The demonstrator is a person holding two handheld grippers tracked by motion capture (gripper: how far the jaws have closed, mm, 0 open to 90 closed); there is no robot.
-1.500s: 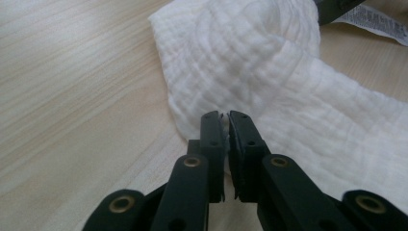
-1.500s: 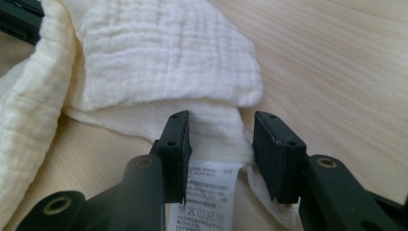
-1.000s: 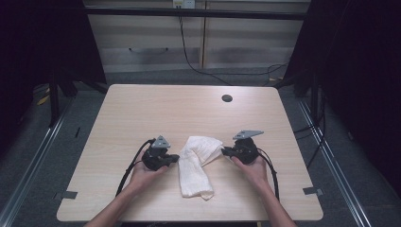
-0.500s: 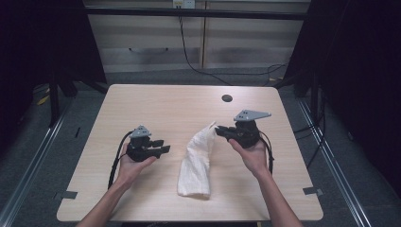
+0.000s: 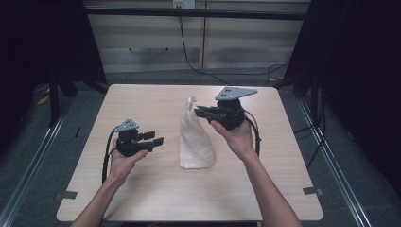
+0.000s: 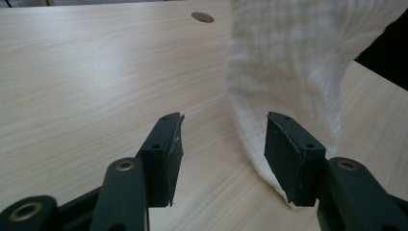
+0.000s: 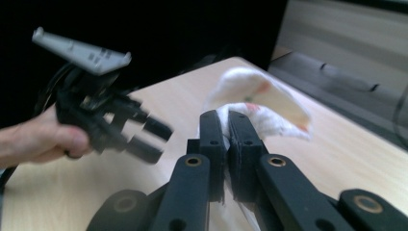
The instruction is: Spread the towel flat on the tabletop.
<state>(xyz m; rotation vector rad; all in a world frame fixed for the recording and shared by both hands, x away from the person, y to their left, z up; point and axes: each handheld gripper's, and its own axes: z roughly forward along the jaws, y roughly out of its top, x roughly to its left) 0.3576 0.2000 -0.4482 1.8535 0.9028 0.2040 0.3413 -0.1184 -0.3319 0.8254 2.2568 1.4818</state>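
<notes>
Nearest the person, the left gripper (image 5: 156,140) has let go: a second ago it was pinching the left edge of the white cloth (image 5: 195,140) as the cloth lay flat on the table (image 5: 142,198), and since then its jaws have just been opening and it has drawn back to the left, so that it now hangs released, with nothing between its pads, the cloth's hanging edge just beside its right jaw in the left gripper view. Farther out and to the right, the right gripper (image 5: 198,111) has risen clear of the table and stays clenched on the cloth's top corner, the fabric bunching out past its closed jaws (image 7: 226,127). The cloth therefore no longer lies spread; it hangs as a drooping cone from that grip, its lower end resting on the middle of the table. I judge the hands are between holds, and the freed gripper probably needs a fresh corner to take.
</notes>
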